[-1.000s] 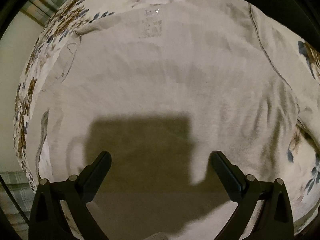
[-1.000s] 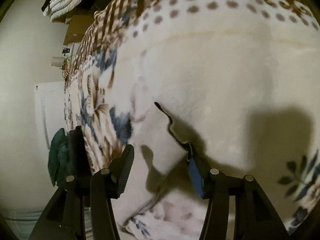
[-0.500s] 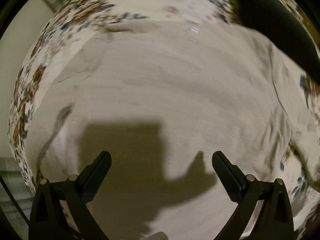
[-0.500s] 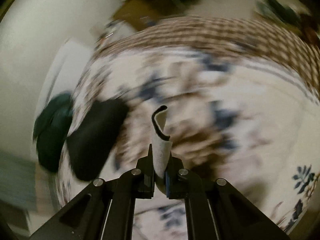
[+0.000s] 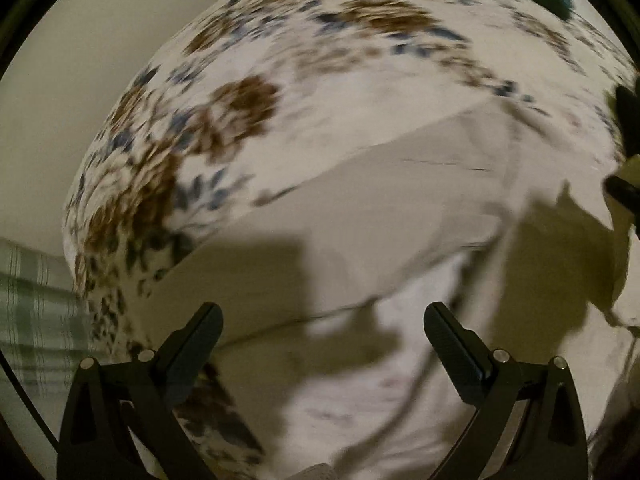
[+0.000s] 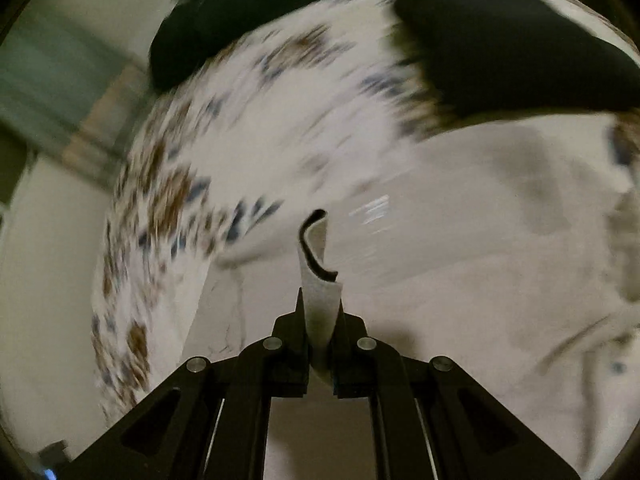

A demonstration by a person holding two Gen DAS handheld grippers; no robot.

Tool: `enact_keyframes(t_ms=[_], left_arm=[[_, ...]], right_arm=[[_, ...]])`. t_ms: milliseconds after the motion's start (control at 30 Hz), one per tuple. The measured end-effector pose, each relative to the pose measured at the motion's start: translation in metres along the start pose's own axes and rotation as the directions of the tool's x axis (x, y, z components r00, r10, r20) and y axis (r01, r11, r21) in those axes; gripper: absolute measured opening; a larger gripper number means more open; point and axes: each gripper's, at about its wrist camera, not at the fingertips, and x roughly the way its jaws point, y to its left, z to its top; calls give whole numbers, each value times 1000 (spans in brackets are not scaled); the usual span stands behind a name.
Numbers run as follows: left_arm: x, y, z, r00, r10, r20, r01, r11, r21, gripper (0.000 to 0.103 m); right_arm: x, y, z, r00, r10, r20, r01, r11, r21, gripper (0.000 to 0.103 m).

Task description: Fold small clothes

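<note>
A pale beige garment with thin dark trim (image 5: 380, 216) lies on a flowered bedspread (image 5: 224, 120). Its right part is lifted and folded over, casting a shadow. My left gripper (image 5: 322, 344) is open and empty, just above the garment's near part. My right gripper (image 6: 320, 320) is shut on the garment's dark-trimmed edge (image 6: 320, 280), which sticks up between the pads; the rest of the garment (image 6: 460, 280) spreads below it. The right gripper also shows at the right edge of the left wrist view (image 5: 628, 192). Both views are blurred.
A black garment (image 6: 500, 52) lies on the bedspread (image 6: 280, 120) beyond the beige one. A dark green cloth (image 6: 224, 16) sits at the bed's far edge. A pale wall (image 5: 80, 80) and a green plaid fabric (image 5: 36, 312) lie past the bed's left side.
My right gripper closed on the garment's trimmed edge, lifted it and carried it across over the garment. My left gripper stayed open and swung toward the garment's left edge.
</note>
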Motion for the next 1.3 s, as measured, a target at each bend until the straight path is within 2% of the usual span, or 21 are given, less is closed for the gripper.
enact_keyframes(t_ms=[100, 167, 200, 233, 300, 367, 433, 500, 567, 633, 700, 767, 833, 867, 900, 967, 1000, 1067, 1100, 1233, 1300], left_arm=[[12, 23, -3, 1000, 17, -25, -18, 999, -37, 103], [18, 35, -6, 999, 19, -40, -22, 998, -59, 103], [20, 39, -7, 999, 14, -49, -17, 998, -67, 103], [22, 44, -8, 998, 8, -56, -13, 997, -79, 103], [24, 57, -11, 998, -5, -63, -2, 994, -107, 103], [25, 69, -16, 997, -20, -71, 10, 990, -141, 103], [27, 83, -22, 995, -47, -83, 31, 982, -187, 103], [31, 99, -30, 993, -78, -92, 52, 966, -255, 103], [38, 116, -38, 989, -108, -99, 71, 944, -323, 103], [47, 134, -48, 985, -139, -105, 85, 909, -407, 103], [57, 152, -59, 977, -187, -99, 112, 853, -510, 103], [70, 170, -73, 963, -252, -92, 140, 766, -627, 103], [84, 188, -90, 947, -316, -63, 166, 647, -744, 103], [92, 196, -101, 938, -345, -39, 176, 570, -803, 103], [97, 201, -107, 932, -362, -20, 181, 515, -838, 103], [112, 210, -121, 910, -412, 36, 200, 363, -910, 103], [117, 212, -124, 903, -423, 68, 211, 300, -930, 103], [124, 213, -124, 903, -417, 103, 218, 237, -947, 99], [125, 212, -121, 906, -408, 113, 220, 225, -949, 97], [123, 217, -107, 926, -350, 141, 228, 222, -948, 93], [122, 218, -102, 931, -334, 146, 233, 235, -944, 93]], right_arm=[[40, 32, -11, 997, -36, -65, 31, 997, -73, 8], [59, 39, -19, 986, -19, -166, 6, 997, -82, 11], [69, 44, -15, 981, -2, -195, -13, 997, -78, 21], [67, 42, -20, 970, 53, -238, -69, 996, -60, 42], [48, 27, -24, 954, 170, -247, -173, 985, 10, 66], [14, 3, -27, 961, 188, -201, -182, 982, 50, 69], [-12, -19, -29, 977, 125, -171, -117, 992, 55, 72], [-35, -44, -31, 989, 18, -150, -12, 999, 47, 72], [-44, -64, -36, 985, -79, -152, 85, 996, 34, 72], [-45, -79, -36, 977, -110, -182, 120, 992, 43, 72], [-47, -92, -35, 970, -137, -202, 149, 988, 49, 72], [-45, -93, -36, 966, -148, -212, 158, 987, 30, 72], [-39, -87, -38, 964, -154, -219, 161, 987, 17, 72], [-36, -83, -40, 964, -142, -226, 151, 988, 22, 72], [-34, -80, -42, 963, -134, -234, 144, 989, 29, 72], [-27, -73, -42, 962, -122, -243, 137, 990, 45, 72], [-25, -67, -43, 963, -123, -240, 137, 990, 42, 72], [-22, -50, -39, 969, -113, -220, 121, 992, 23, 72], [-21, -41, -37, 972, -110, -209, 115, 993, 10, 72], [-8, -3, -21, 978, -91, -187, 79, 994, -73, 72], [8, 15, -16, 979, -73, -190, 53, 993, -106, 72]])
